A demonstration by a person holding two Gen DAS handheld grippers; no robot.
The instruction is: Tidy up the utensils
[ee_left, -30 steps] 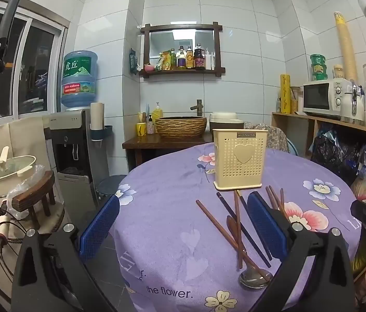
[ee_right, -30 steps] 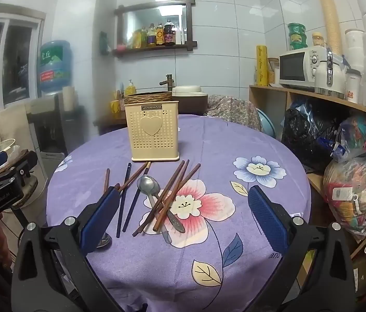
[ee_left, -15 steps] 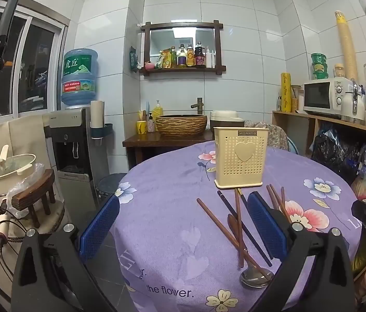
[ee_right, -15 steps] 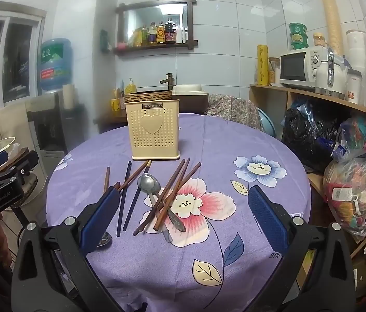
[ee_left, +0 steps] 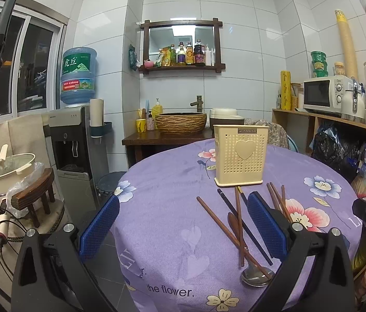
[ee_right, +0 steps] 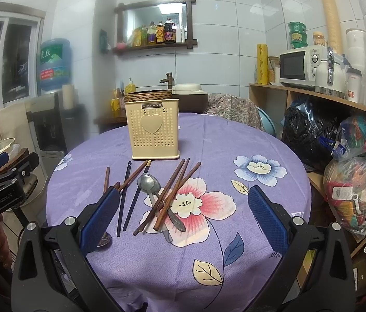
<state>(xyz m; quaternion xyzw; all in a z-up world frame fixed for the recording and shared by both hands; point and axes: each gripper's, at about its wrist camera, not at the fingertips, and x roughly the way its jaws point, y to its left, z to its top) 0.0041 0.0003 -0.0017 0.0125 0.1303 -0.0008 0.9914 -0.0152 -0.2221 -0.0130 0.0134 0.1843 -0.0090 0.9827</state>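
A cream perforated utensil holder (ee_right: 153, 129) with a heart on its front stands upright on the round purple flowered table (ee_right: 247, 135); it also shows in the left wrist view (ee_left: 240, 154). In front of it lie several brown chopsticks (ee_right: 168, 195), two dark chopsticks (ee_right: 123, 199) and metal spoons (ee_right: 148, 182). In the left wrist view brown chopsticks (ee_left: 238, 221) cross over a spoon (ee_left: 257, 277). My right gripper (ee_right: 183, 219) is open and empty, above the utensils. My left gripper (ee_left: 183, 227) is open and empty at the table's left edge.
A water dispenser (ee_left: 71, 140) and a pot on a stool (ee_left: 8, 171) stand left of the table. A wooden shelf with a microwave (ee_right: 305, 65) and full bags (ee_right: 359, 176) lines the right side. A basin (ee_left: 180, 122) sits behind the table.
Both grippers have drifted slightly; the holder and utensils sit a little closer in the right wrist view. Nothing was taken hold of.
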